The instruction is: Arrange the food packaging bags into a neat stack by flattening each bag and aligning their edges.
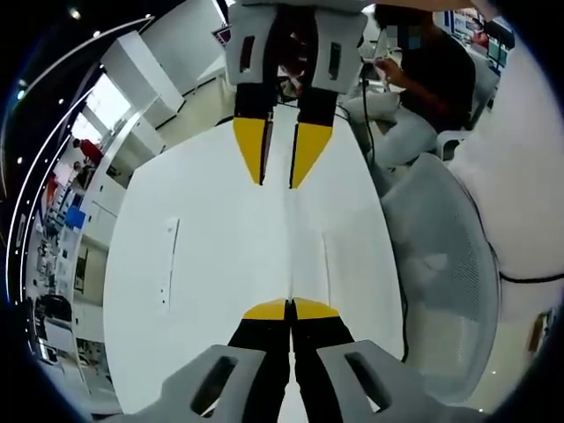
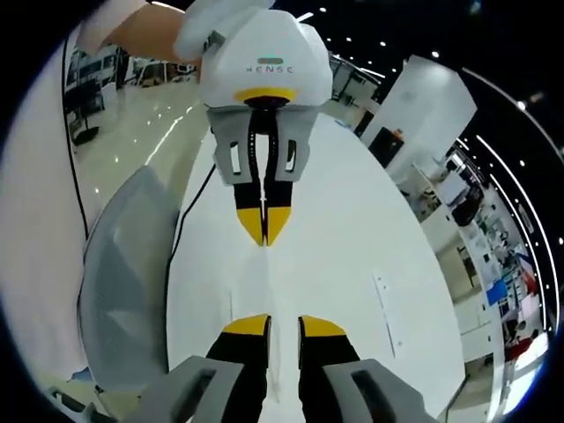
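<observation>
My left gripper [image 1: 289, 307] is shut over the white table [image 1: 220, 264], its yellow tips pressed together with nothing seen between them. Facing it from across the table is my right gripper [image 1: 278, 183], jaws pointing back at me with a narrow gap. In the right gripper view, my right gripper [image 2: 284, 324] stands open by a small gap above the white table [image 2: 352, 264], nothing held. My left gripper [image 2: 264, 240] hangs opposite with its tips closed, and a hand [image 2: 150, 31] holds it from behind.
A grey mesh chair [image 1: 441, 264] stands along one table edge, also seen as the chair [image 2: 123, 282]. A thin slot cover [image 1: 167, 264] lies in the tabletop. A person [image 1: 423, 62] sits beyond the far end. Shelves and desks line the room behind.
</observation>
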Demonstrator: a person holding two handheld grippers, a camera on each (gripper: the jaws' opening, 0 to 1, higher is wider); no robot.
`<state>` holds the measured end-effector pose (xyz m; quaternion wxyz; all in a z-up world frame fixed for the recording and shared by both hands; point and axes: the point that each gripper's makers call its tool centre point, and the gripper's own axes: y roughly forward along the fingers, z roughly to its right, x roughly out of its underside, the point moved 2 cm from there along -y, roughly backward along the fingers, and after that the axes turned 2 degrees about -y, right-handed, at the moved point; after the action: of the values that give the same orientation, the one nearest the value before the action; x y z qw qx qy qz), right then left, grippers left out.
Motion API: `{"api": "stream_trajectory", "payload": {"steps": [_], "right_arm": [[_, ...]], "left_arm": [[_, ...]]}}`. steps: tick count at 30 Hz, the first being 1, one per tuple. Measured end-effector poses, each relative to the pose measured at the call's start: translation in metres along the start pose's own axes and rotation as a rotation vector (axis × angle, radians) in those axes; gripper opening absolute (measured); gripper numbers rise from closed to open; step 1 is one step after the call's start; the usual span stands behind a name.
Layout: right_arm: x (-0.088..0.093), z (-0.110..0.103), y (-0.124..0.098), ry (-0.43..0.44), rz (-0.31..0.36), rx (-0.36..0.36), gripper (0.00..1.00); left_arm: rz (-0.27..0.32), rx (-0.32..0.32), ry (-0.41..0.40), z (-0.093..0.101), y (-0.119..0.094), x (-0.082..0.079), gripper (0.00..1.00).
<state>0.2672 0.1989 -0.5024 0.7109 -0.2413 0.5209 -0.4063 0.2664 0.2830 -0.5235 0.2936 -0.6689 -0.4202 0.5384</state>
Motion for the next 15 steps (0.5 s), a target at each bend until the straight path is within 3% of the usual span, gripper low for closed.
{"api": "stream_trajectory", "payload": {"steps": [15], "right_arm": [[0.001,0.0,0.012,-0.012,-0.021,-0.027,0.08]], "left_arm": [[0.011,-0.012,-0.001,-0.001,-0.002,-0.002,0.0]]}}
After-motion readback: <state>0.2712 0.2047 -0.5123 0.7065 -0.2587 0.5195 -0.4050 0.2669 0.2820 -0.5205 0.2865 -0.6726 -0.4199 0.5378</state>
